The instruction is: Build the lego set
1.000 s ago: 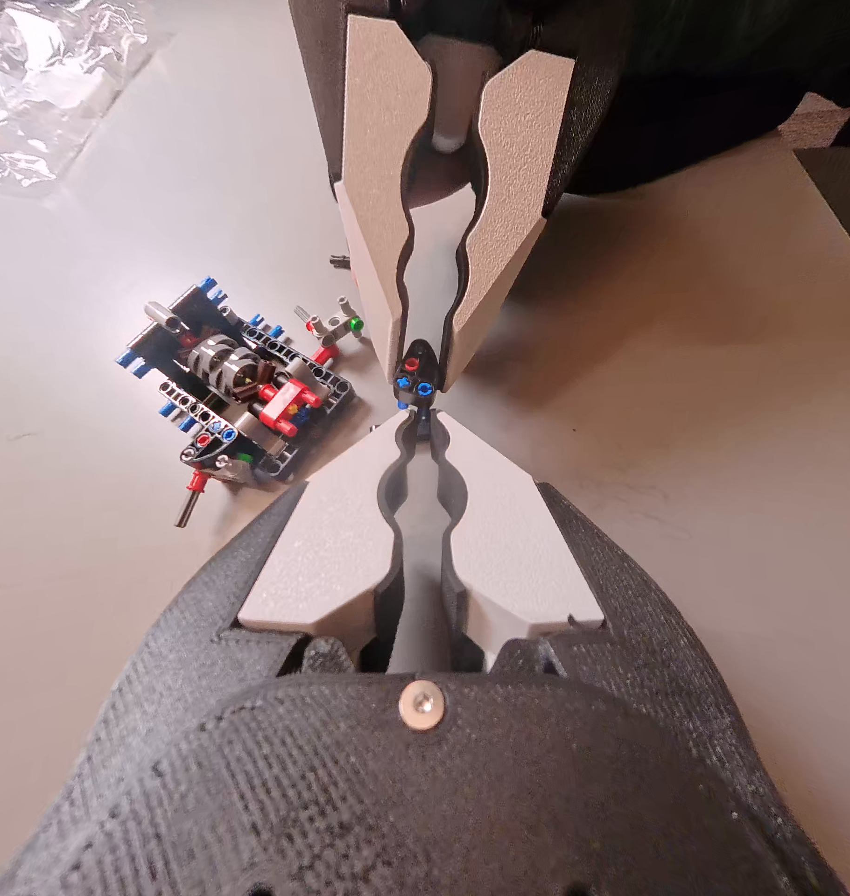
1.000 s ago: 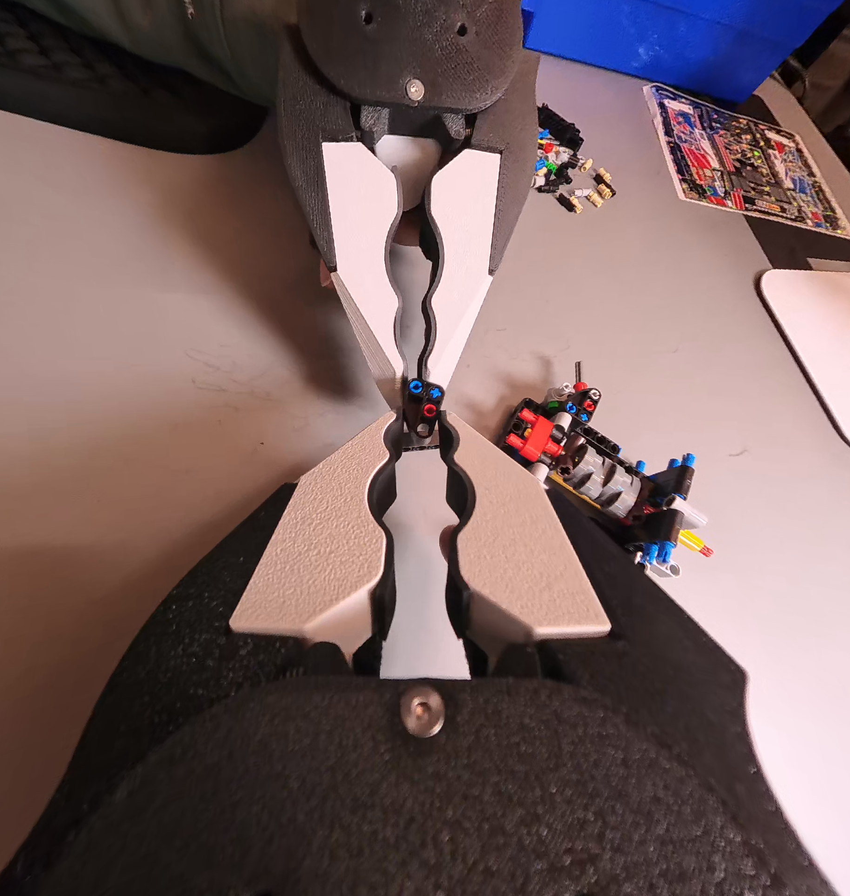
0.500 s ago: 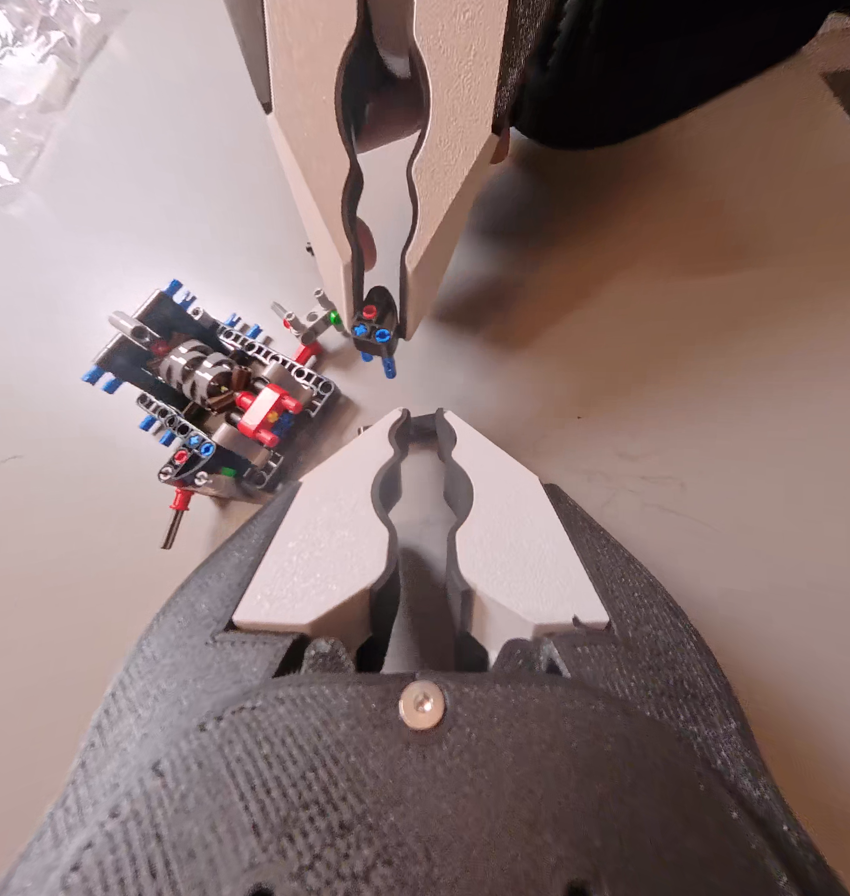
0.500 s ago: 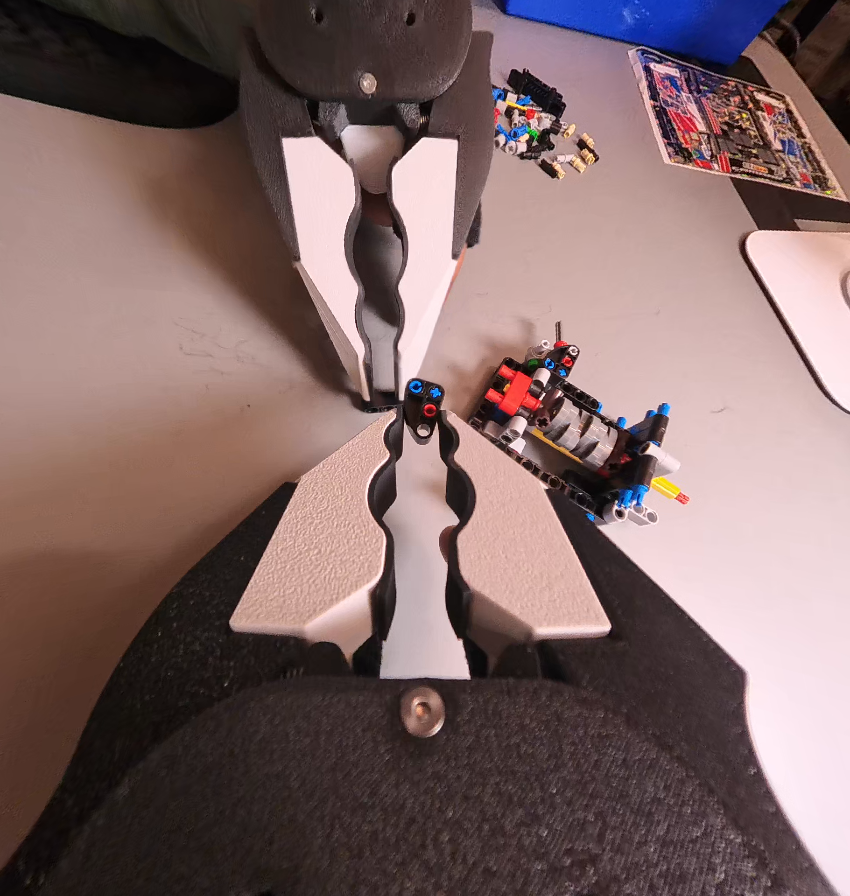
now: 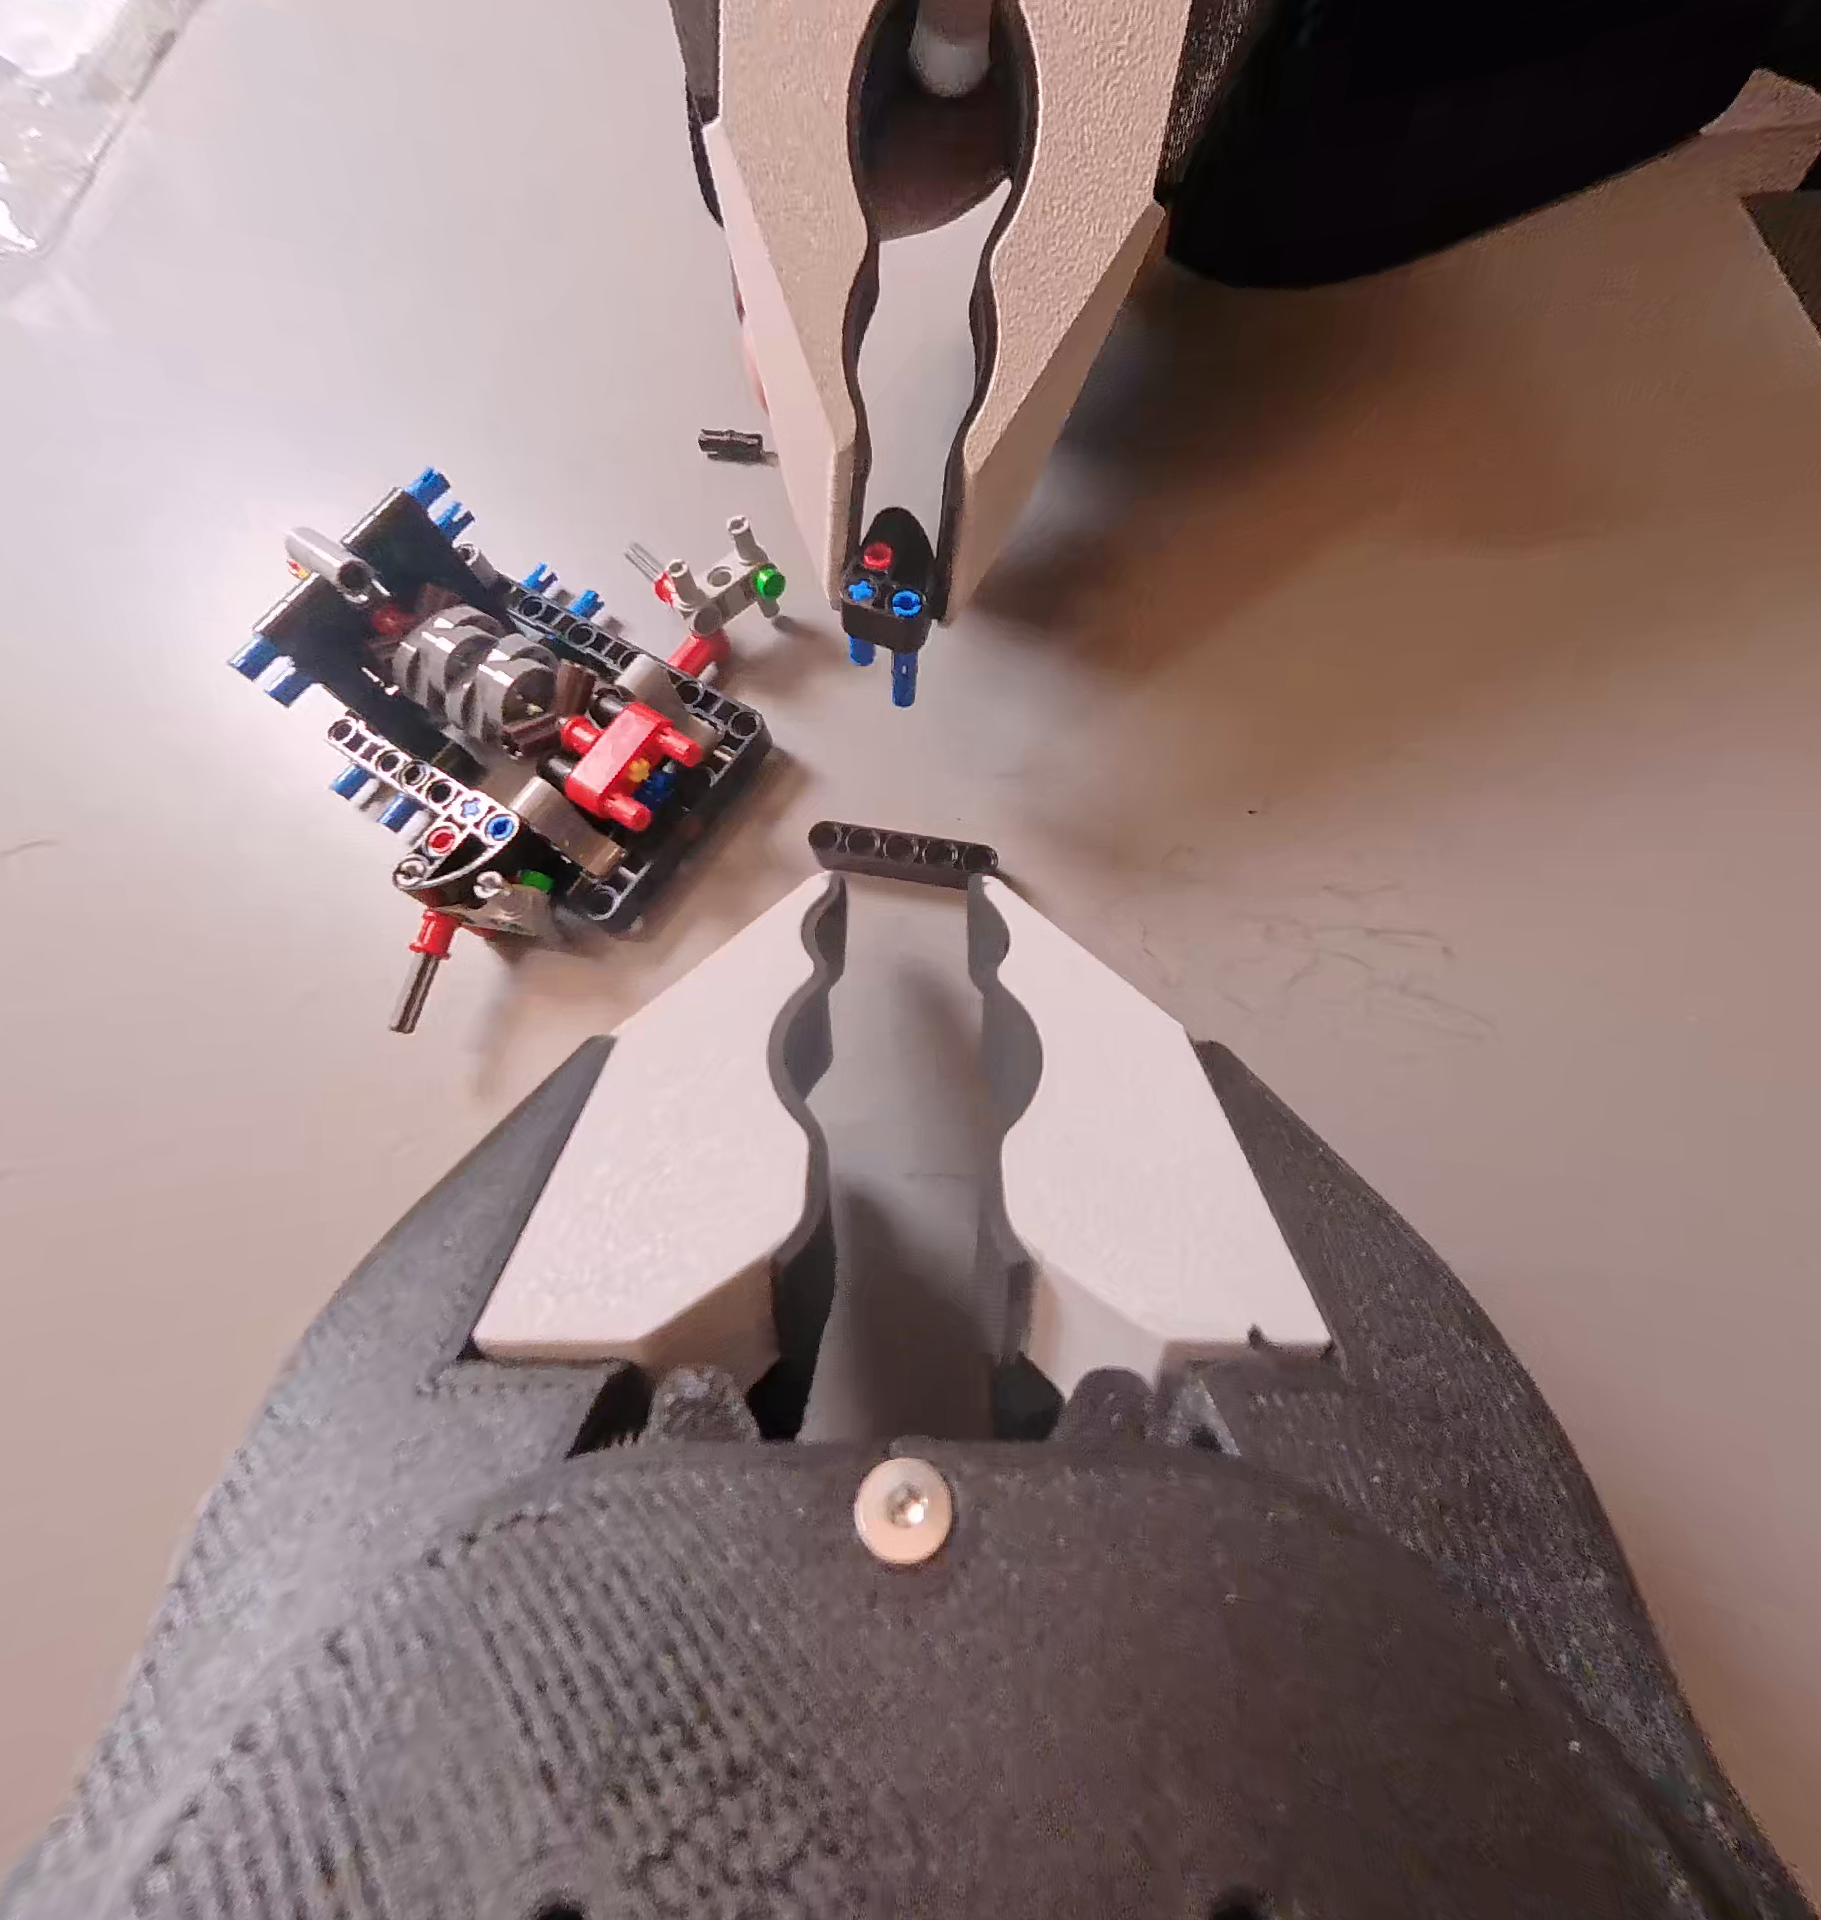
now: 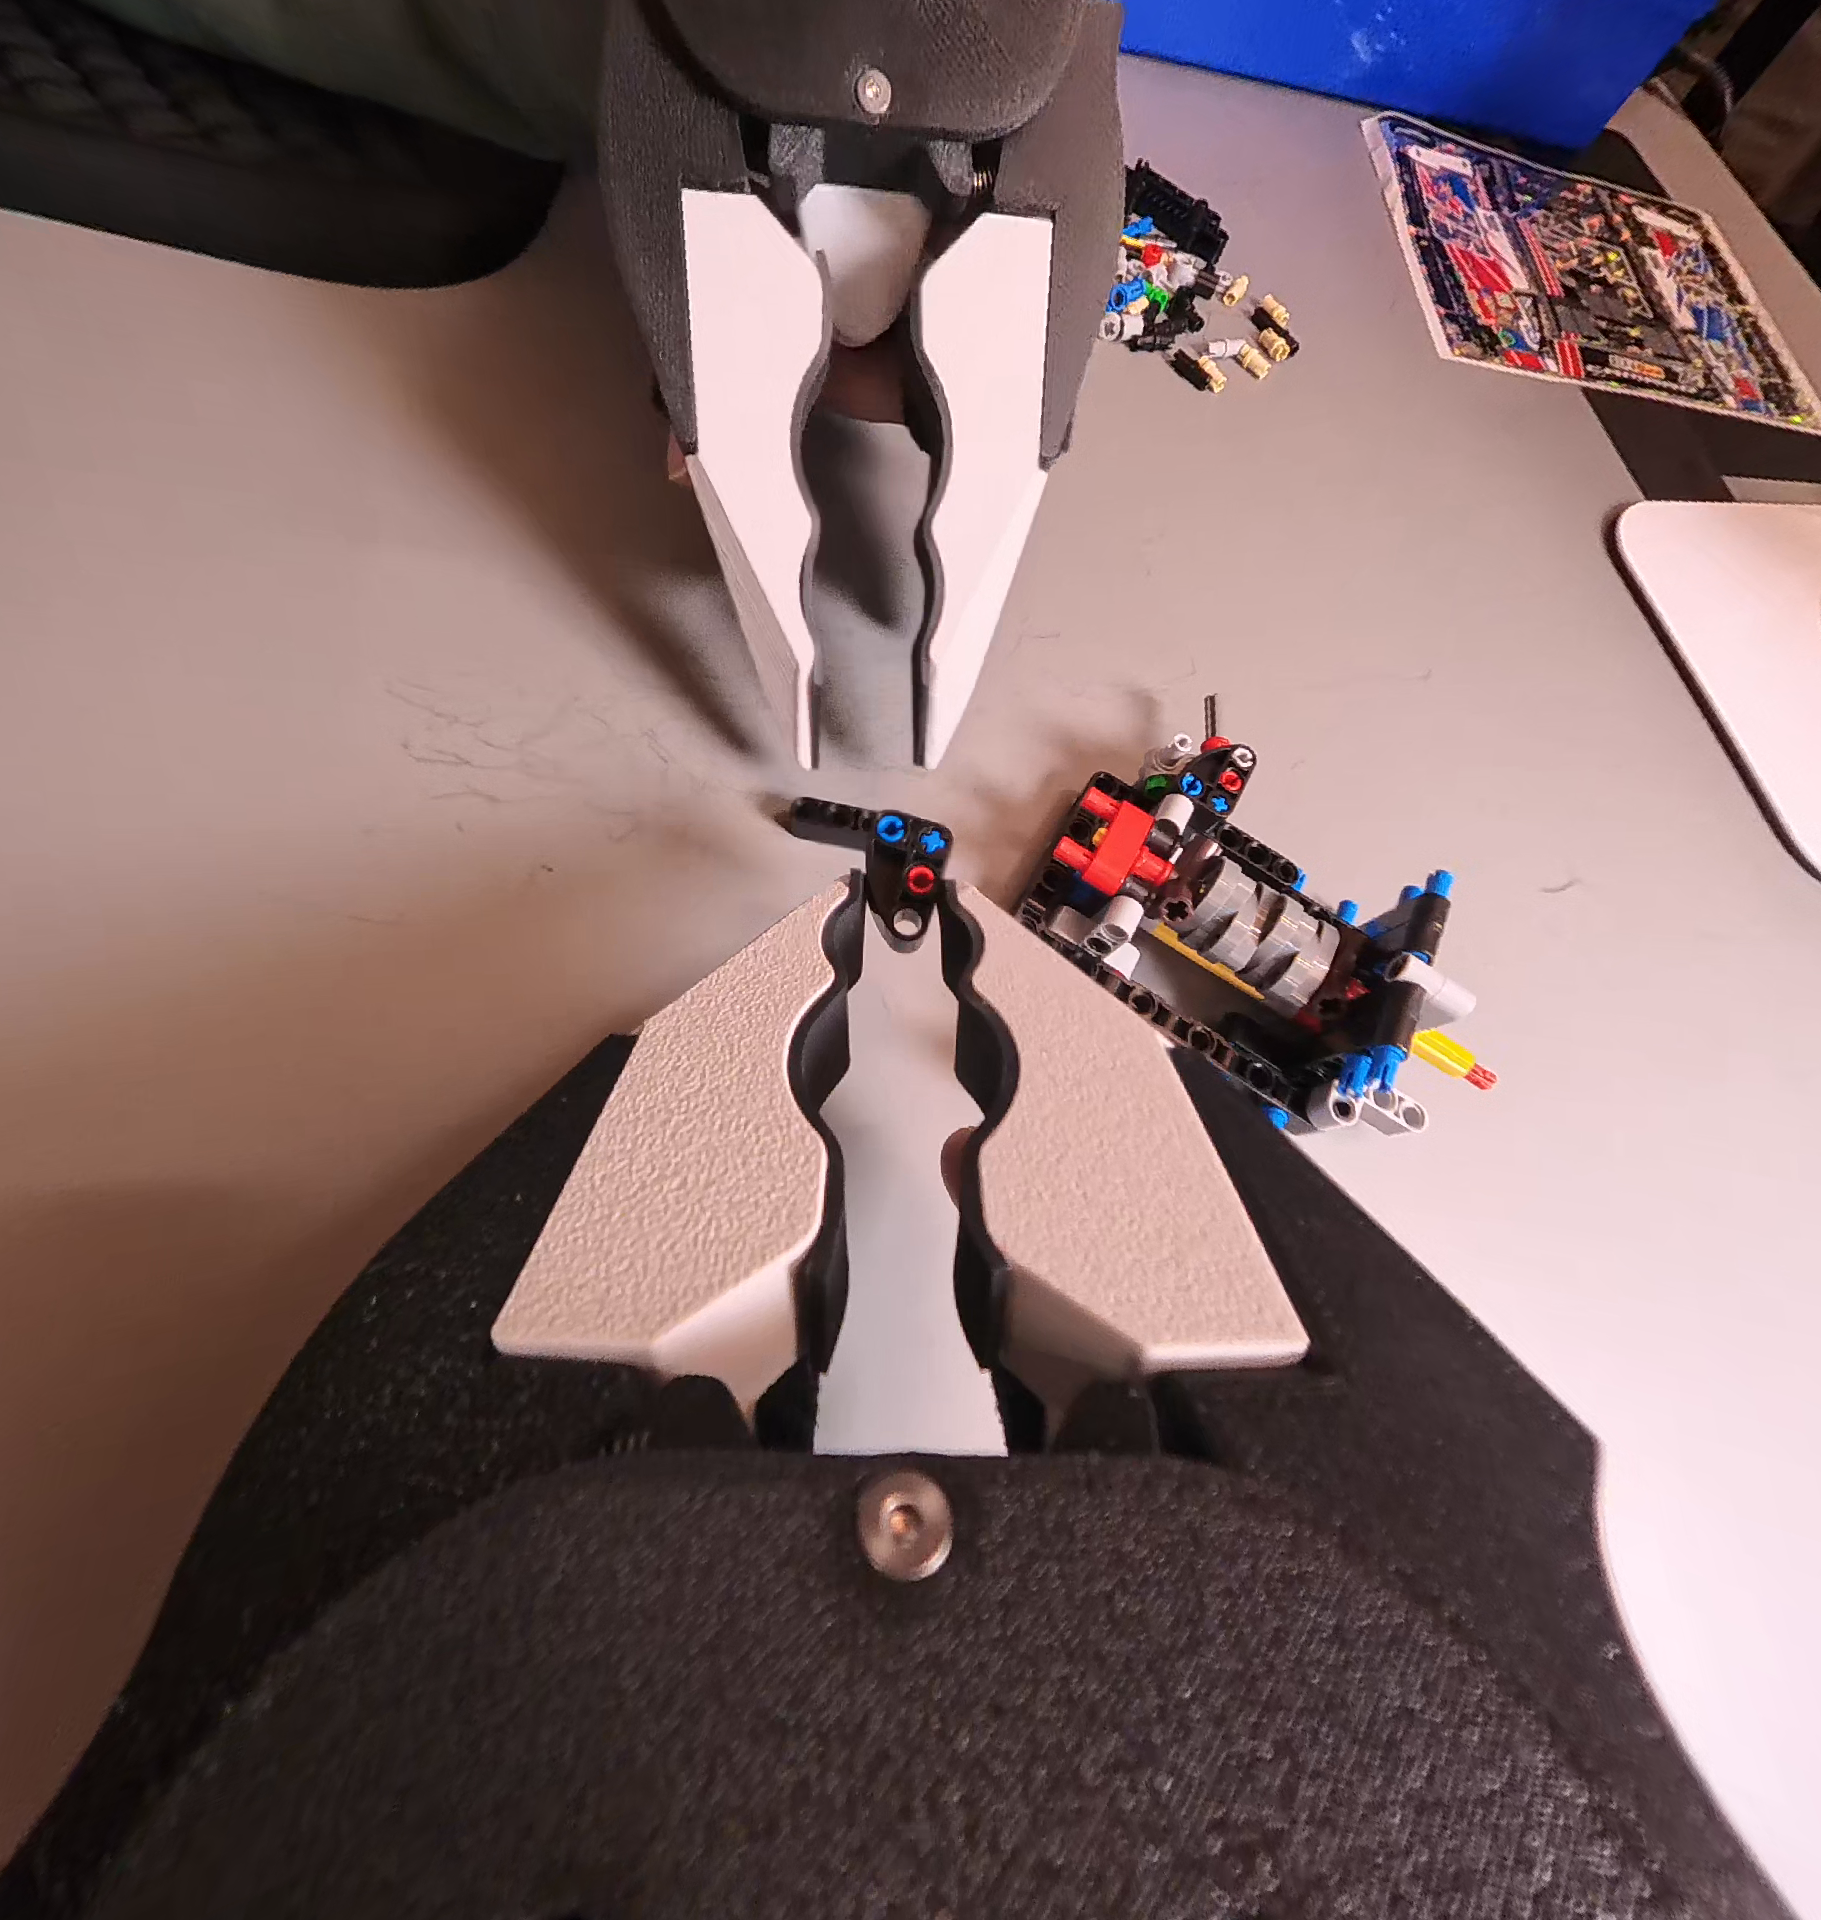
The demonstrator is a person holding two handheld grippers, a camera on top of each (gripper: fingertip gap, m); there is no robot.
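Left wrist view: the left gripper (image 5: 901, 883) has its fingers set apart with nothing between them; a black beam (image 5: 902, 852) with a row of holes lies flat on the grey table (image 5: 1405, 727) just beyond their tips. Facing it, the right gripper (image 5: 898, 582) pinches a small black lego piece (image 5: 888, 582) carrying one red and two blue pins, the blue pins projecting below the piece. Beside that piece lies a small grey connector cluster (image 5: 714, 592) with a green end, and next to it the partly built lego chassis (image 5: 511, 717), with a grey ribbed cylinder and a red block, rests on the table. A short black pin (image 5: 731, 473) lies apart, farther from the camera, and crinkled clear plastic (image 5: 12, 156) sits at the table's far left corner. Right wrist view: the right gripper (image 6: 906, 904) clamps the black piece (image 6: 908, 868) at its fingertips, directly in front of the black beam (image 6: 828, 816). The left gripper (image 6: 864, 764), fingers parted, hangs just beyond the beam. The chassis (image 6: 1249, 925) lies to the right; loose parts (image 6: 1192, 301), an instruction sheet (image 6: 1592, 281), and a blue bin (image 6: 1405, 42) occupy the far edge, and a white stand base (image 6: 1747, 665) the right edge.
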